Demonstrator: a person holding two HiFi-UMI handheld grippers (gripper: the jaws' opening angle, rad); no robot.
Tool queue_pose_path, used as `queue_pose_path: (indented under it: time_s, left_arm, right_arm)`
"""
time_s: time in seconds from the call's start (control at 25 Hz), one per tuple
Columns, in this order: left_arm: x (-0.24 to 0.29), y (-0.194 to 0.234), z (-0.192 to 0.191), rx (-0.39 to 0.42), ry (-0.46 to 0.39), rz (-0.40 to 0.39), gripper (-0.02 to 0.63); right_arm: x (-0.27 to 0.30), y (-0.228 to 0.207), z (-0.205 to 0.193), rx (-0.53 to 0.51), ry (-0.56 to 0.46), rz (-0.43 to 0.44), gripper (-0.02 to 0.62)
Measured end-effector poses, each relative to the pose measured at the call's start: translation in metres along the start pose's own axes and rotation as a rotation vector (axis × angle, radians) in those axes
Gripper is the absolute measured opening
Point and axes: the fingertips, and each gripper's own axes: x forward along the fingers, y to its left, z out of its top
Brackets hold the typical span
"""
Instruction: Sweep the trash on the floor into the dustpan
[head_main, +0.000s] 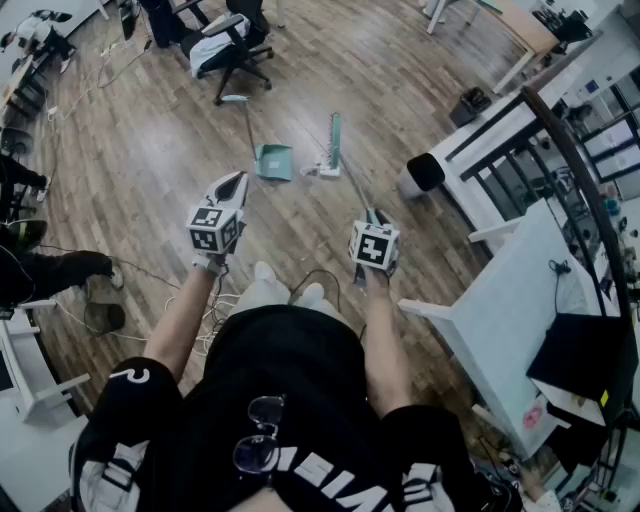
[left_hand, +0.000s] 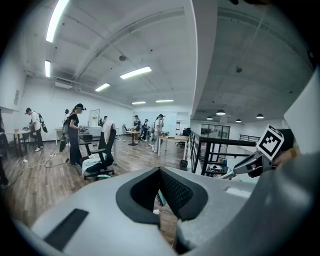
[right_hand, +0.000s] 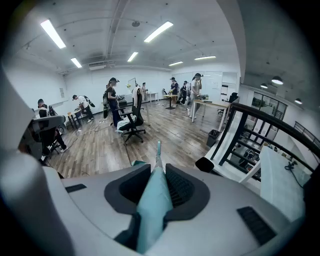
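Two grippers, one in use. The right gripper (right_hand: 157, 172) pinches the teal broom handle (right_hand: 152, 210). The left gripper (left_hand: 160, 172) is pressed together on nothing. The broom head (head_main: 331, 148) sits well ahead of the right gripper, just beside the dustpan (head_main: 274, 161), which stands ahead of the left gripper. Pale scraps (head_main: 313, 172), likely the trash, lie between the two.

The step looks like sweep setup. The next move probably drags the scraps toward the dustpan mouth.

White print on the black shirt (head_main: 290, 380) is cut off and unreadable. No brand is visible.
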Motion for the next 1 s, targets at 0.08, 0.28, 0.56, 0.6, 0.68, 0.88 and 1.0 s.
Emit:
queue_pose_path:
  time_s: [0.08,0.28,0.56,0.6,0.68,0.88,1.0]
  left_arm:
    - [0.001,0.004,-0.002,-0.007,0.009,0.005,-0.002]
    - [0.004,0.009,-0.004,-0.005,0.015,0.013,-0.002]
    - [0.015,0.005,-0.008,-0.008,0.025,0.009,-0.002]
    - [0.017,0.004,-0.009,-0.009,0.025,0.008,-0.002]
    - [0.023,0.005,-0.008,-0.016,0.023,0.009,-0.002]
    - [0.044,0.016,-0.013,-0.037,0.034,0.008,-0.002]
    - [0.062,0.029,-0.023,-0.053,0.047,0.009,-0.002]
  right_arm:
    - [0.002,0.001,0.001,0.001,0.003,-0.001,0.084]
    - [0.008,0.007,0.006,0.016,0.003,0.014,0.084]
    - [0.016,0.005,0.011,0.039,0.0,0.021,0.084]
    - [0.018,0.004,0.013,0.038,0.0,0.02,0.084]
    - [0.024,0.002,0.017,0.034,0.0,0.02,0.084]
    - [0.044,0.0,0.027,0.031,0.018,0.017,0.084]
    - [0.063,-0.002,0.03,0.027,0.036,0.007,0.084]
